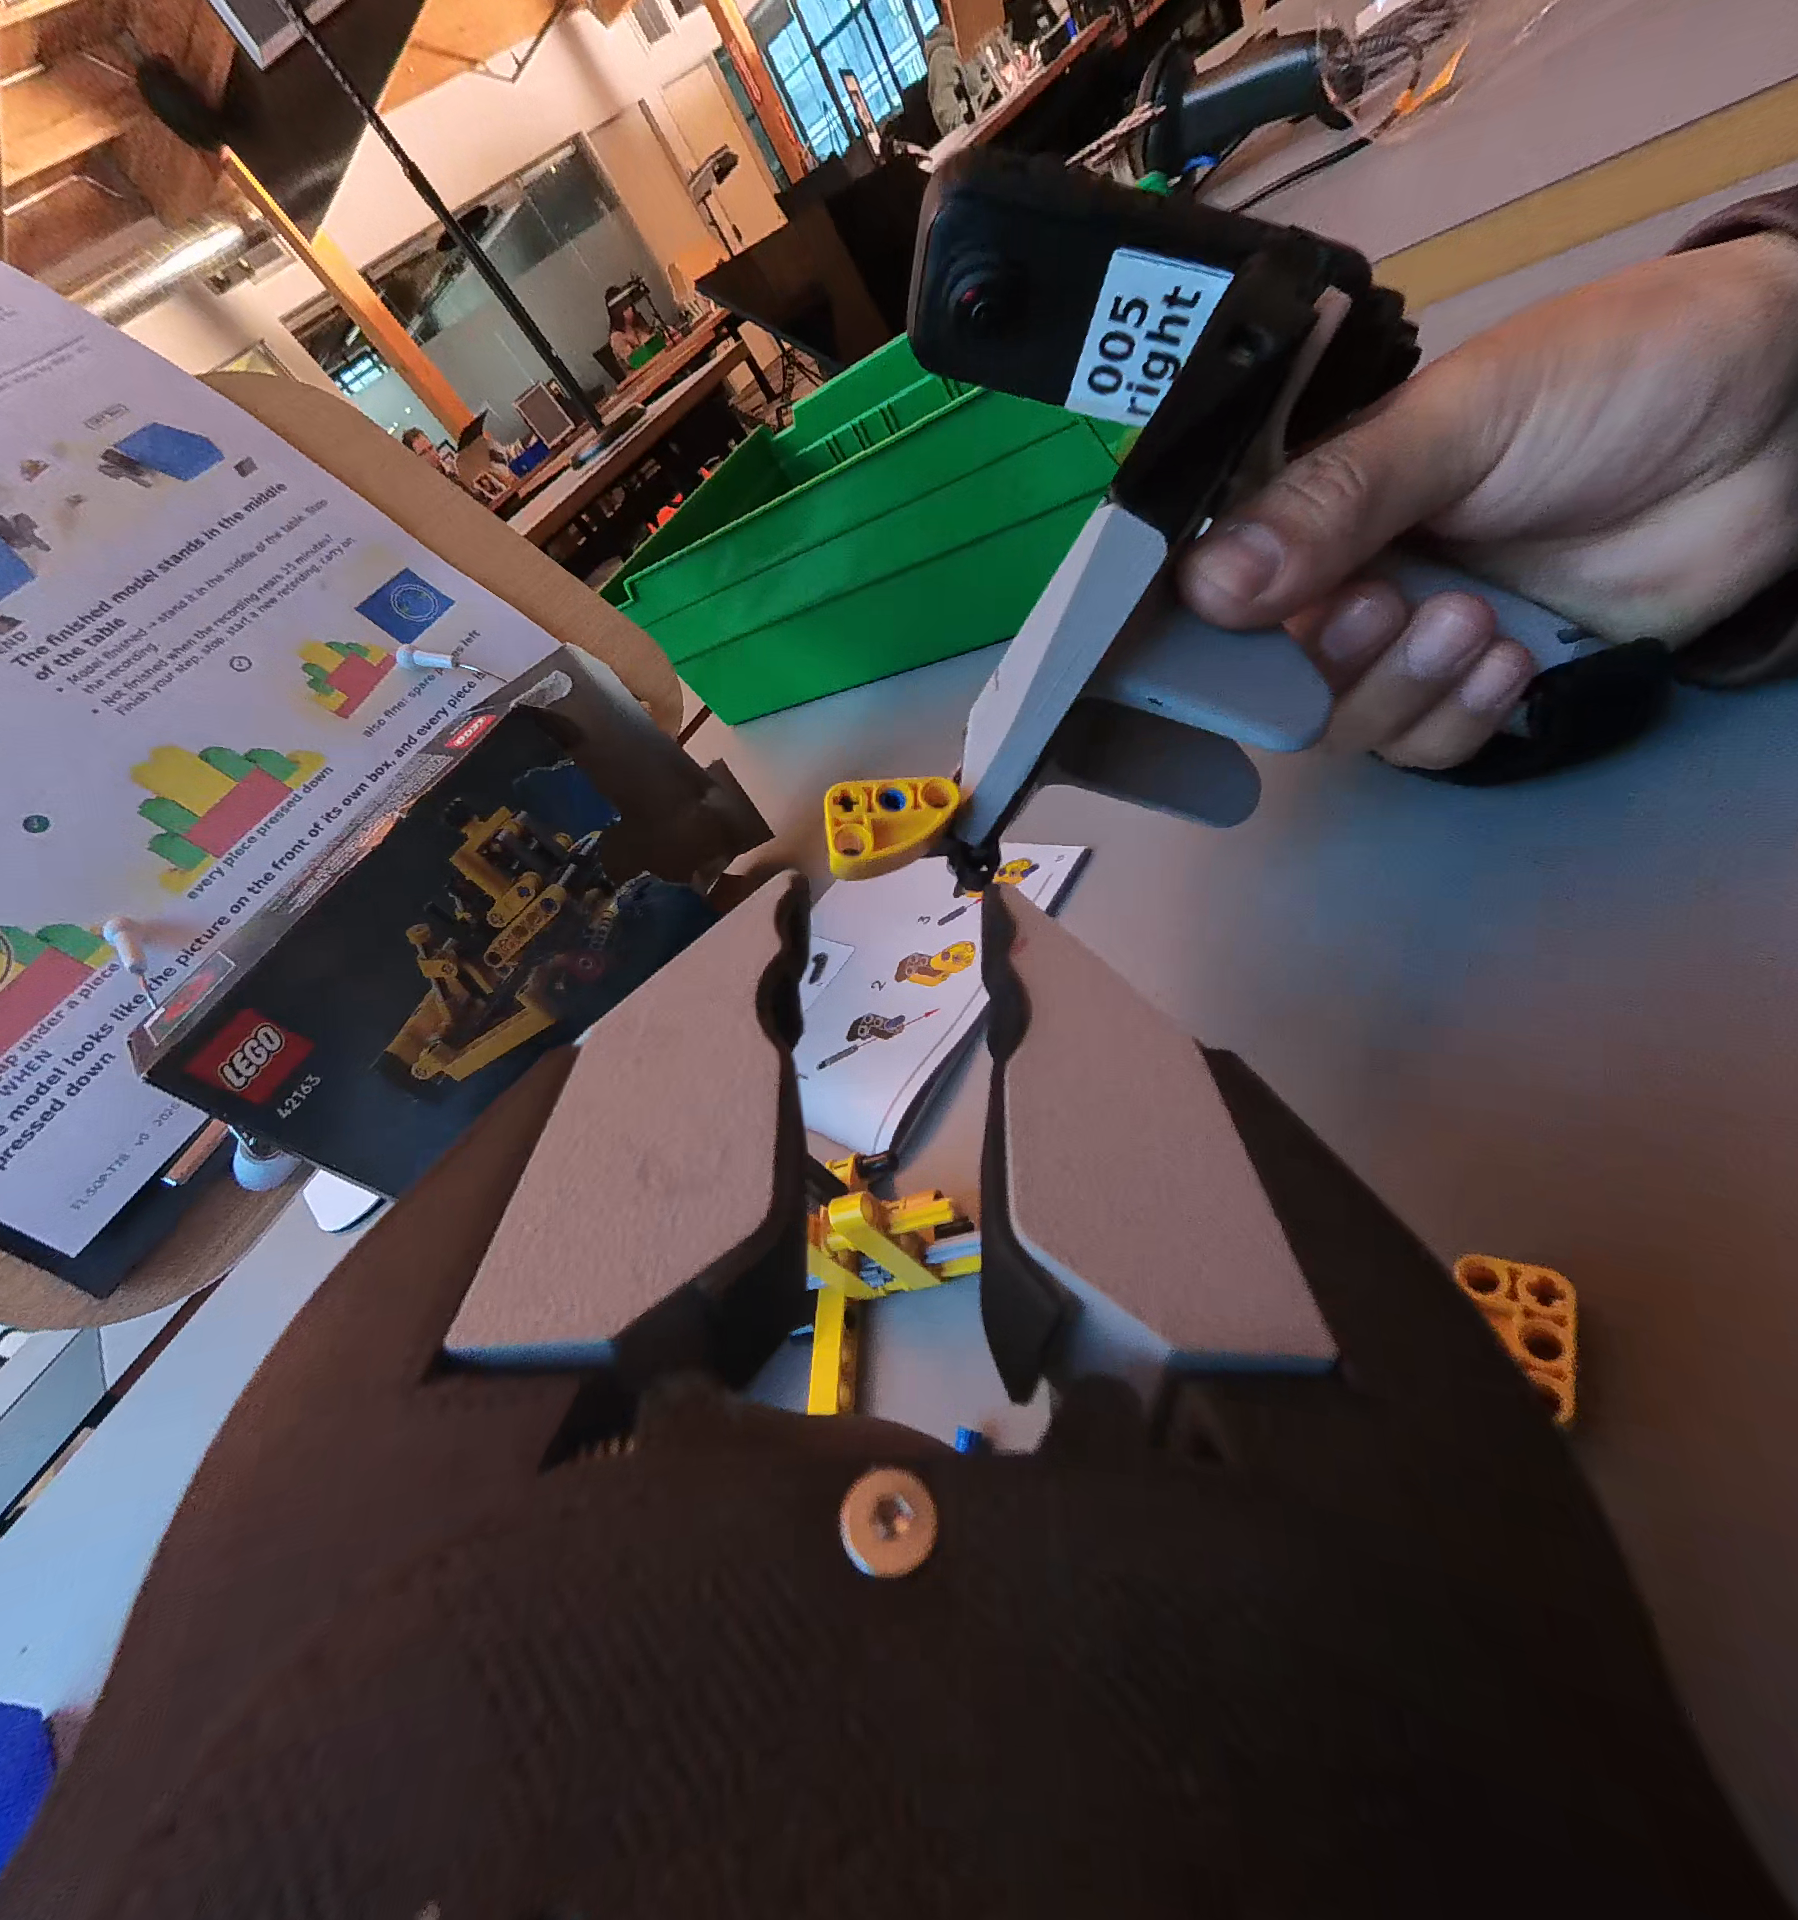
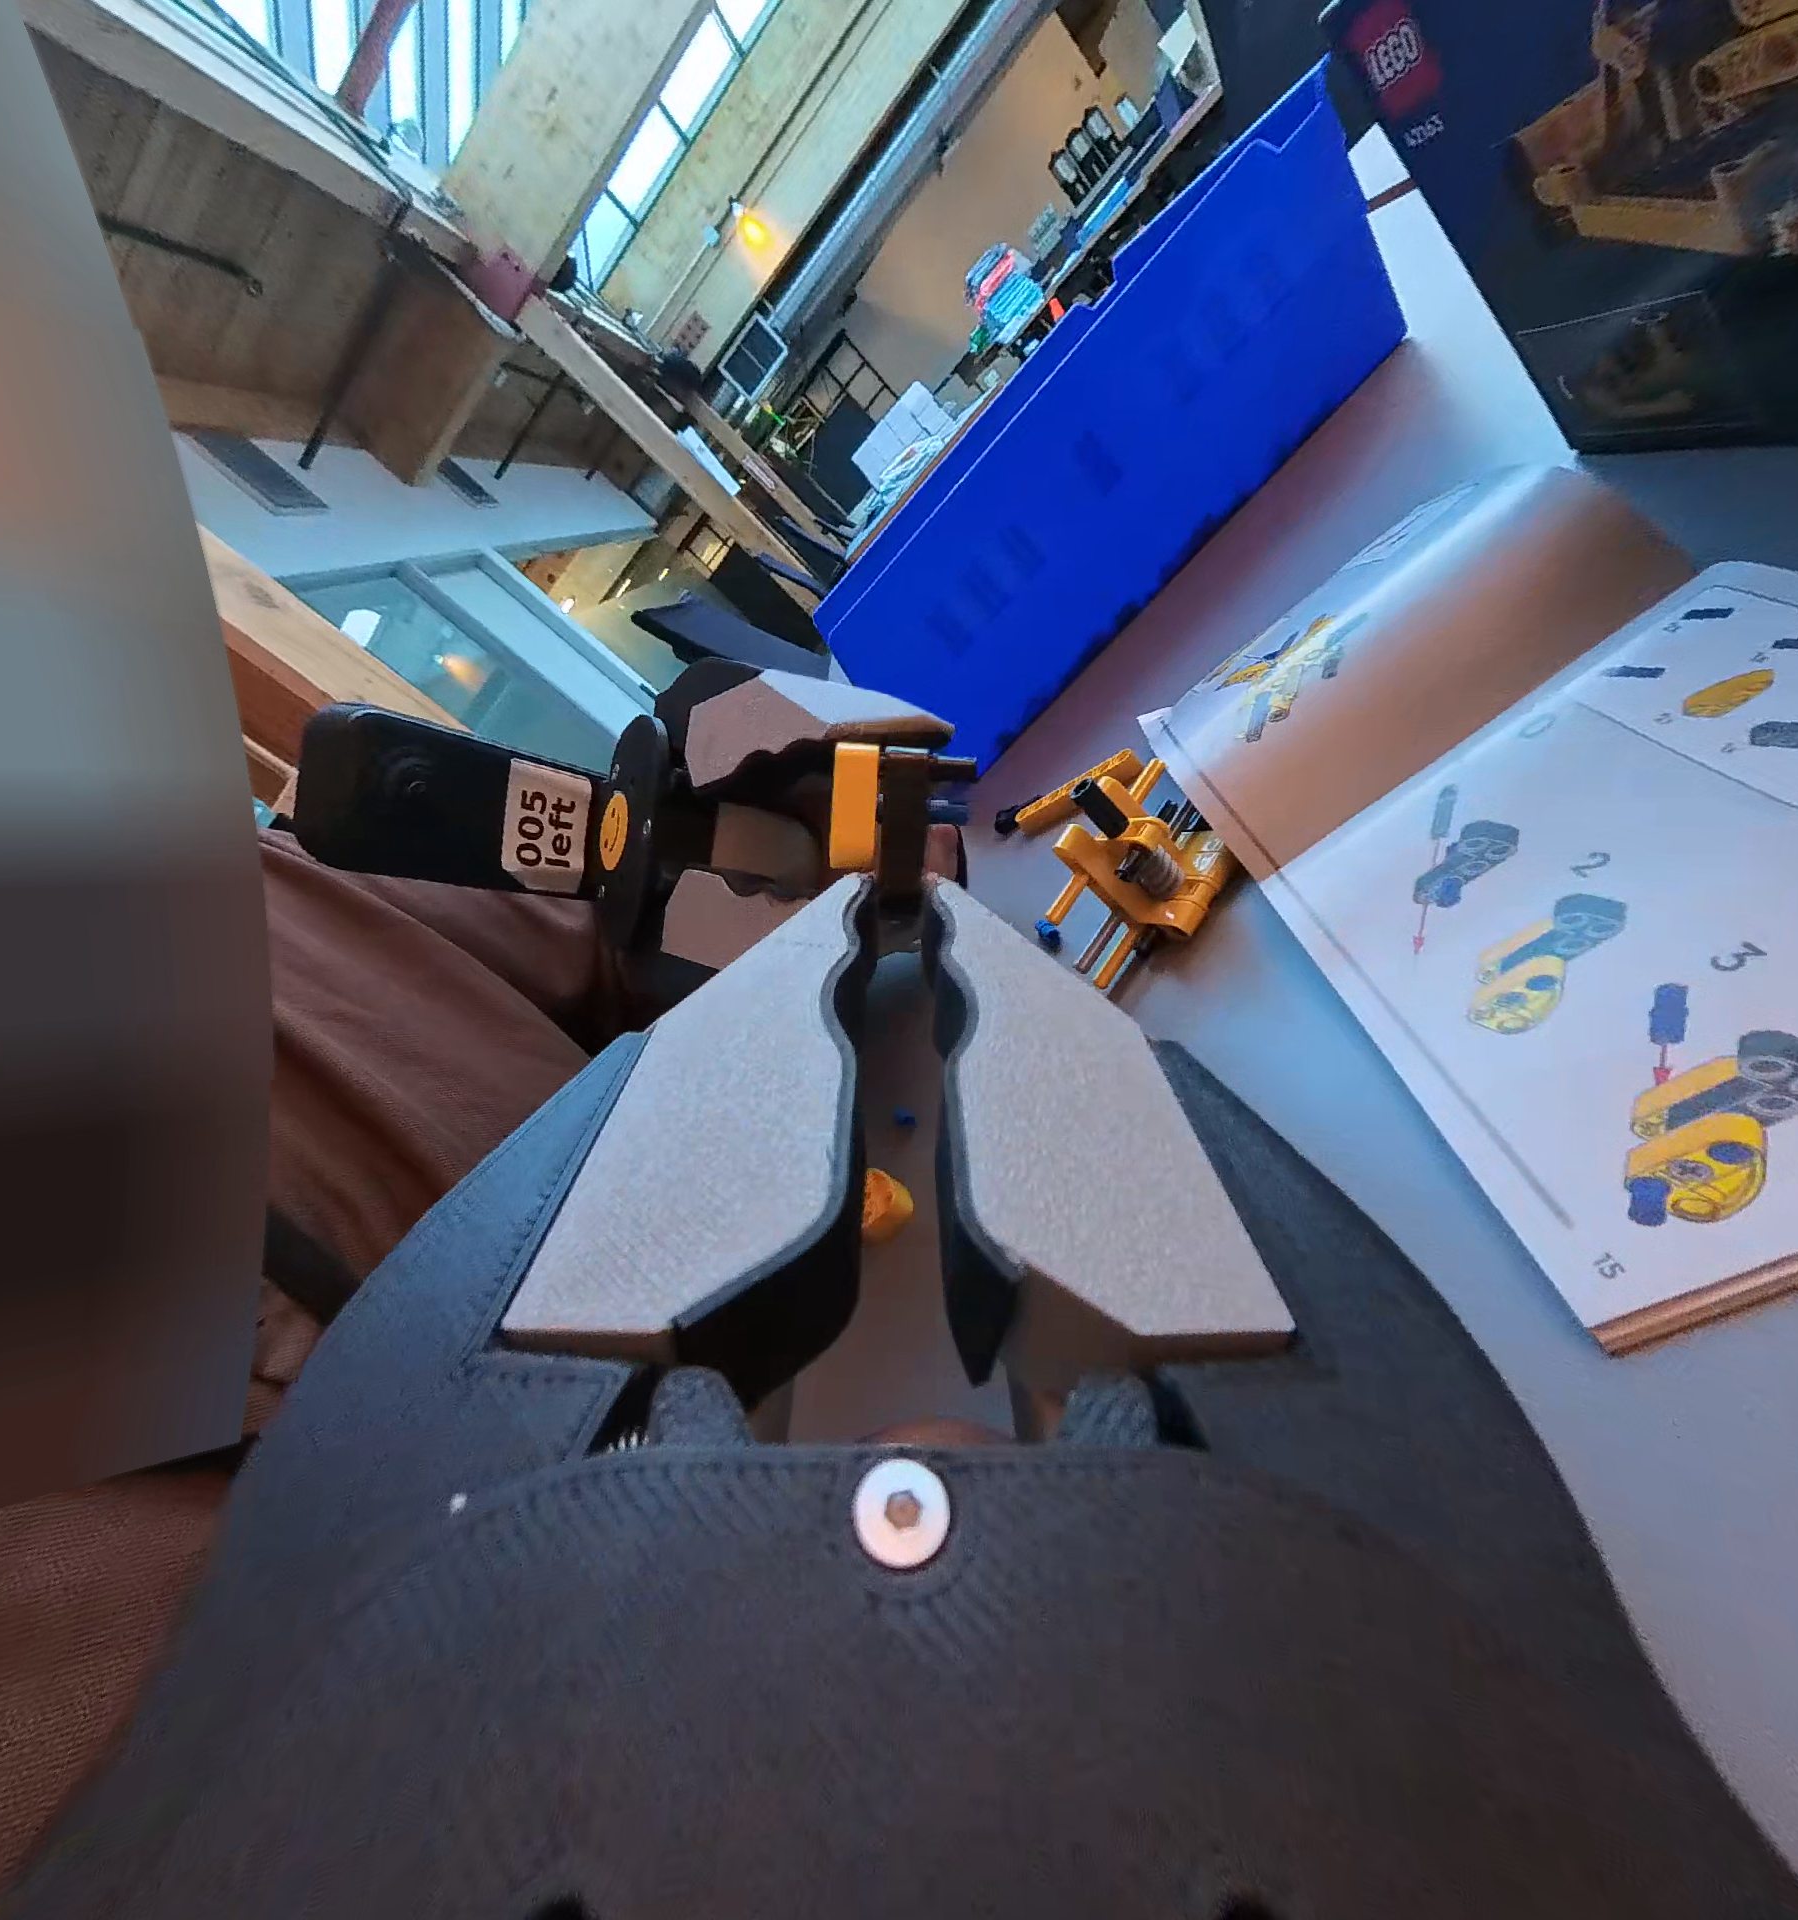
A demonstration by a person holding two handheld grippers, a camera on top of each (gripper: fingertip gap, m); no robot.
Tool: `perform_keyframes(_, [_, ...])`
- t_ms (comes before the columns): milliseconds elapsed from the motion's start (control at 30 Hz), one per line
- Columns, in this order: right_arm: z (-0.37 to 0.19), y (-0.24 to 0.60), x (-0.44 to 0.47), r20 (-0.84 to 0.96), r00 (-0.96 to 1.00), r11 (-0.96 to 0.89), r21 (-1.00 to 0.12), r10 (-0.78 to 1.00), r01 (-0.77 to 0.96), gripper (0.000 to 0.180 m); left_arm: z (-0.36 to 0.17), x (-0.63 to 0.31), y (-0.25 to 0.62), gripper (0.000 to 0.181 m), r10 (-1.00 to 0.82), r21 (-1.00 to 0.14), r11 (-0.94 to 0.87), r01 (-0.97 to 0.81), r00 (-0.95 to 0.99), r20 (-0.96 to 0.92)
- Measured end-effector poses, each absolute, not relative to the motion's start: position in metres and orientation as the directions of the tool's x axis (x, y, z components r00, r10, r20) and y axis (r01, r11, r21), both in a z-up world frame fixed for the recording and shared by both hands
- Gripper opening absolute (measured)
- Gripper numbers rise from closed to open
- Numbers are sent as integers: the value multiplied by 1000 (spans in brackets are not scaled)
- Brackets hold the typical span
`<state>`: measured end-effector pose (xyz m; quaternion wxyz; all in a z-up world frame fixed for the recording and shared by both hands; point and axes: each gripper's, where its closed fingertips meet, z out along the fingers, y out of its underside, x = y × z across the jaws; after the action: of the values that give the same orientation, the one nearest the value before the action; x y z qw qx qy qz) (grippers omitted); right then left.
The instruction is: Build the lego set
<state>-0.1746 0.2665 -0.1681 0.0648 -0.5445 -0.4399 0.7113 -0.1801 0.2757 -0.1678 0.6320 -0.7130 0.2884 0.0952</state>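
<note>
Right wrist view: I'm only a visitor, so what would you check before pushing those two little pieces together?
1. Left gripper clamps the yellow piece: ok.
2. Right gripper pinches the black piece: ok.
3. Black piece meets the yellow piece: ok.
4. Pin fully seated in its hole: cannot tell.
5. Instruction booklet lies open in sight: ok.
6. Partly built model rests on the table, apart from both grippers: ok.

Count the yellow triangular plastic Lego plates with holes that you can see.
2. One plate is raised at the left gripper's tips; the other lies flat on the grey table to its right. Others may hide inside the part-built model.
</note>
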Motion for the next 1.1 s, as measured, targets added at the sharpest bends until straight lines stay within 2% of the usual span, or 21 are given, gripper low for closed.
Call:
perform_keyframes(333, [-172,265,-174,-739,-394,-607,-673,546,422,4,-165,-177,270,32,-320,-860,-13,-510,817,-480])
perform_keyframes(400, [-176,262,-173,-742,-388,-593,-670,547,446,4,-158,-175,268,20,-323,-870,21,-493,820,-473])
perform_keyframes(767, [-181,257,-172,-767,-378,-586,-640,518,497,4,-168,-174,267,18,-386,-876,-29,-482,813,-435])
perform_keyframes(1100, [-180,256,-172,-740,-391,-555,-670,547,493,7,-173,-177,267,17,-473,-948,-143,-286,861,-188])
